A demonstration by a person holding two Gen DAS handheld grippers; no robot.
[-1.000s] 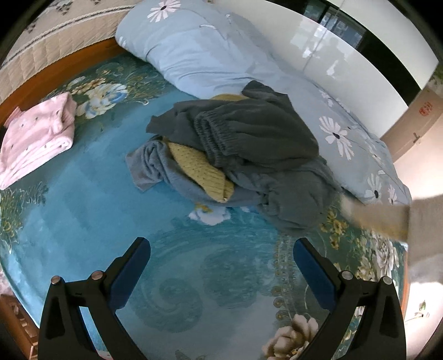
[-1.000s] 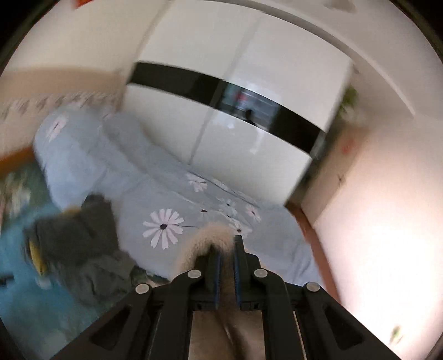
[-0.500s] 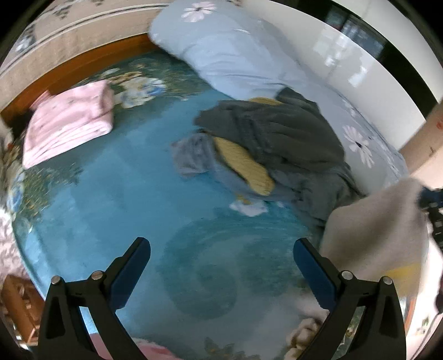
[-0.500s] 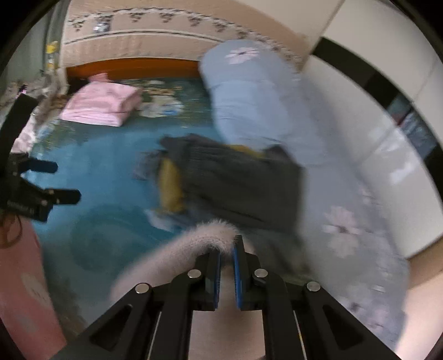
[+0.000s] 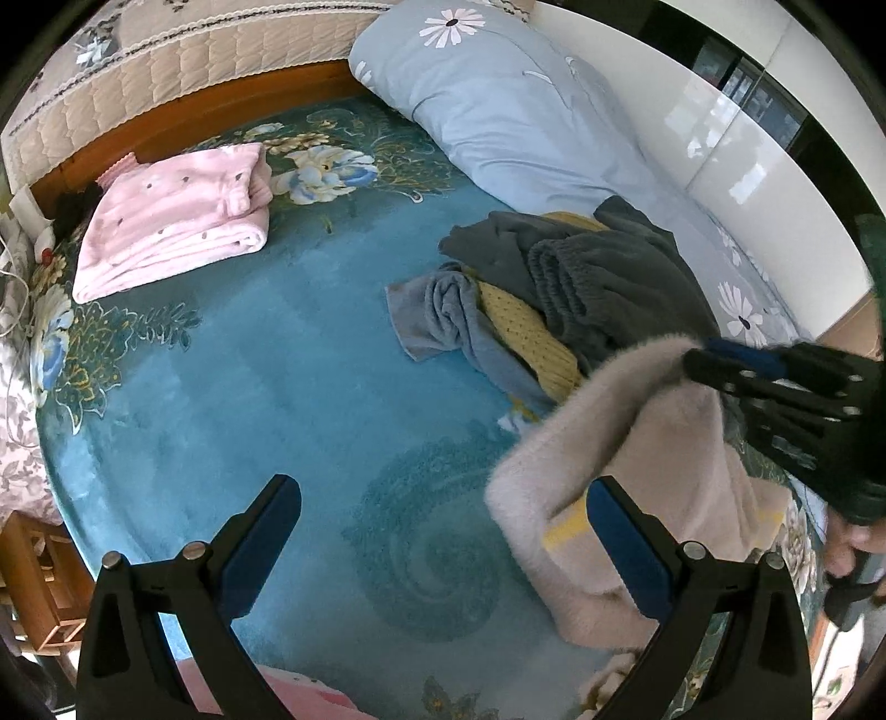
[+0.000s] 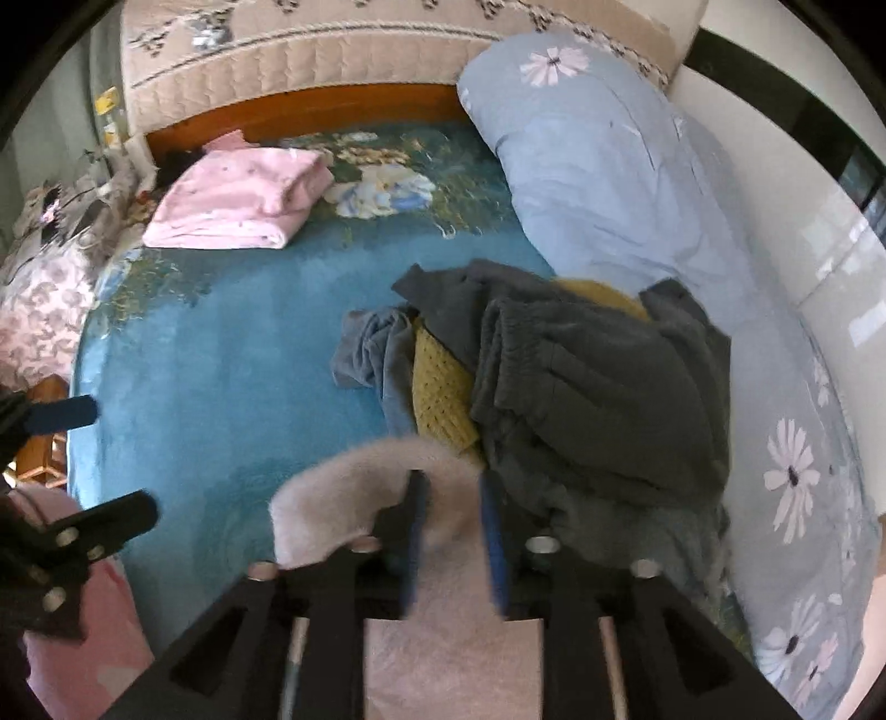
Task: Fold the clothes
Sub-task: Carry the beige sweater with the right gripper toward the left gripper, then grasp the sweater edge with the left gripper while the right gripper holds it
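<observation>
Fuzzy beige garment (image 5: pixel 626 476) hangs in the air over the teal bedspread (image 5: pixel 266 399), near the front edge of the bed, pinched at its top edge by the right gripper (image 6: pixel 451 531). Held high from one point likely so it drapes and can be spread flat on the free patch of bedspread before folding. A yellow stripe shows low on the fabric.

Right jaws: nearly closed, clamped on a thick fold of the beige fabric; the fuzzy edge arches over the fingertips. In this blurred frame the blue pads look slightly apart with cloth filling the gap between them.

Left gripper (image 5: pixel 443 531): jaws wide apart, holding nothing, hovering above the bedspread. Its right pad sits in front of the hanging garment; contact can't be confirmed. Probably waiting to catch a lower corner.

Just behind the garment: unfolded pile (image 5: pixel 565 299) of dark grey pants, mustard knit and a grey-blue piece, resting against the light blue floral duvet (image 5: pixel 498 105). Well apart, near the headboard (image 5: pixel 210 50): folded pink garment (image 5: pixel 177 216), likely the done stack. Task looks early, most of the pile untouched.
</observation>
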